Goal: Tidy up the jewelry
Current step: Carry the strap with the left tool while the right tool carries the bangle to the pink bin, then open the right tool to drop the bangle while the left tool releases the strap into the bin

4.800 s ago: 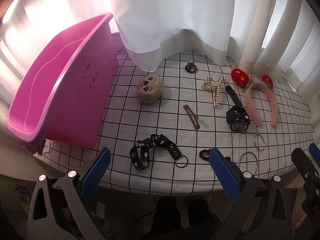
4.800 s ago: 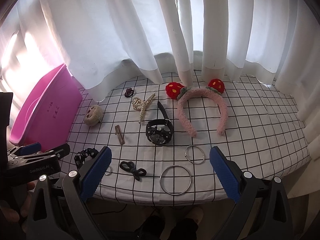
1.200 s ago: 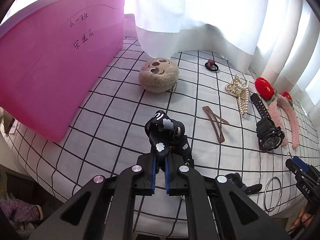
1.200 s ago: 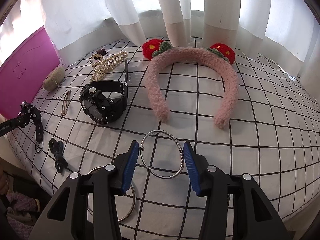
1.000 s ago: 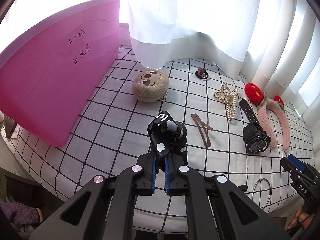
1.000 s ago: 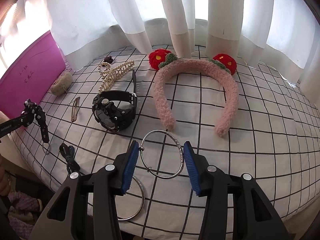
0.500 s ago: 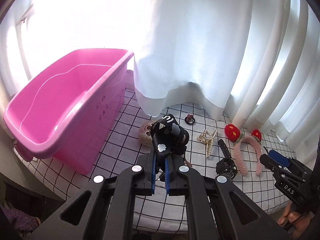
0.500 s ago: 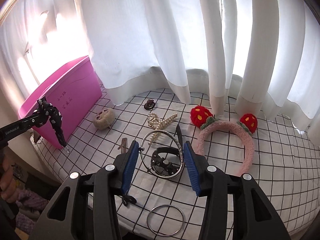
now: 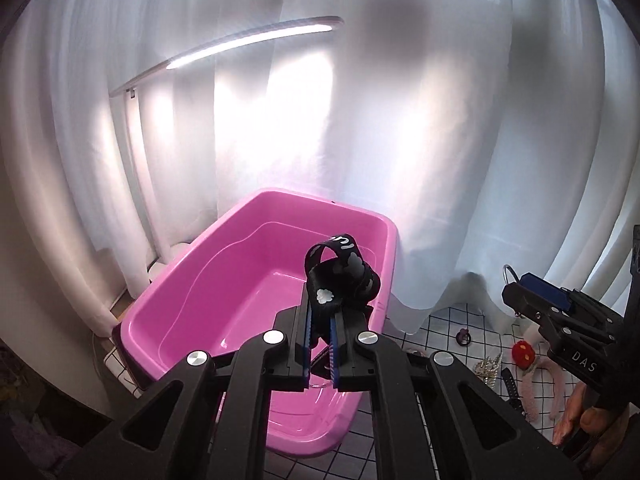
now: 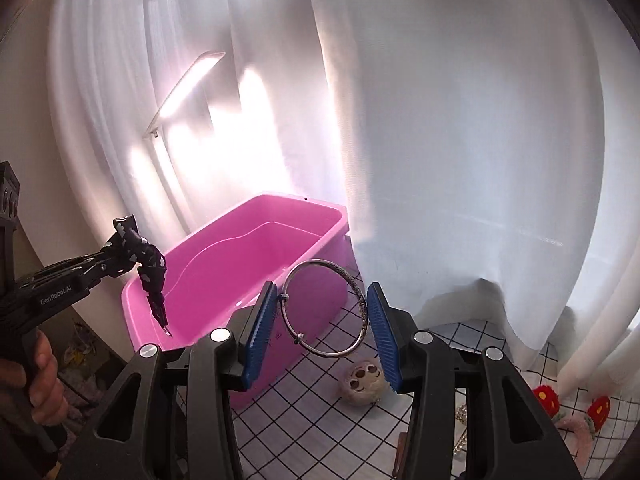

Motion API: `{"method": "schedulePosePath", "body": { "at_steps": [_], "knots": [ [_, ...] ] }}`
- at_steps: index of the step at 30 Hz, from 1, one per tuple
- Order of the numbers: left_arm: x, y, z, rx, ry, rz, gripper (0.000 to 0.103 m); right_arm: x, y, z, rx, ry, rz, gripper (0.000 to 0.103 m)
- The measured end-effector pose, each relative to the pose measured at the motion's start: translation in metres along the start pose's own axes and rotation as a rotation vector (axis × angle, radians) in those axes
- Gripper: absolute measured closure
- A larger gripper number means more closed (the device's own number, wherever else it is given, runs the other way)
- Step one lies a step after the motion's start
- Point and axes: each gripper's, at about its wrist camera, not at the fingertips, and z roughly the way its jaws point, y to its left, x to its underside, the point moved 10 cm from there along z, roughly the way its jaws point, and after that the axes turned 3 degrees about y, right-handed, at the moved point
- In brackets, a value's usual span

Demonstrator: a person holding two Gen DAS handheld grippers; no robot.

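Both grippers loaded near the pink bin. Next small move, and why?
Probably open the left gripper: its black strap already dangles over the pink bin, while the right gripper with the silver bangle seems short of the rim.

both wrist views high, sharing pink bin (image 9: pixel 256 264)

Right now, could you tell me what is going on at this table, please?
A person is sorting accessories into the pink tub. The left tool grips a black patterned strap that hangs above the tub's inside. The right tool holds a silver bangle between its blue pads, raised in front of the tub. A pink headband and a round plush charm lie on the checked cloth.
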Motion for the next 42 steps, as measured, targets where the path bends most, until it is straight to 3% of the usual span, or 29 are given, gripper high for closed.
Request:
{"method": "schedulePosePath", "body": {
  "at_steps": [8, 15, 20, 26, 36, 42],
  "knots": [
    [0.003, 0.074, 0.061, -0.077, 0.097, -0.081, 0.096, -0.042, 0.063, 0.09, -0.096, 0.104, -0.073, 0.058],
    [0.027, 0.101, 0.107, -0.085, 0.221, -0.122, 0.096, -0.032, 0.081, 0.166, -0.111, 0.273, -0.11, 0.058],
    [0.039, 0.103, 0.13, -0.07, 0.3, -0.131, 0.096, -0.017, 0.084, 0.208, -0.074, 0.408, -0.144, 0.058],
    [0.046, 0.102, 0.145, -0.071, 0.371, -0.125, 0.095, -0.005, 0.082, 0.23, -0.036, 0.503, -0.174, 0.058],
    [0.05, 0.105, 0.154, -0.085, 0.41, -0.13, 0.094, 0.003, 0.082, 0.238, -0.009, 0.533, -0.197, 0.058],
    [0.052, 0.105, 0.153, -0.096, 0.425, -0.126, 0.079, 0.001, 0.08, 0.243, 0.012, 0.551, -0.208, 0.057]
  ]
}}
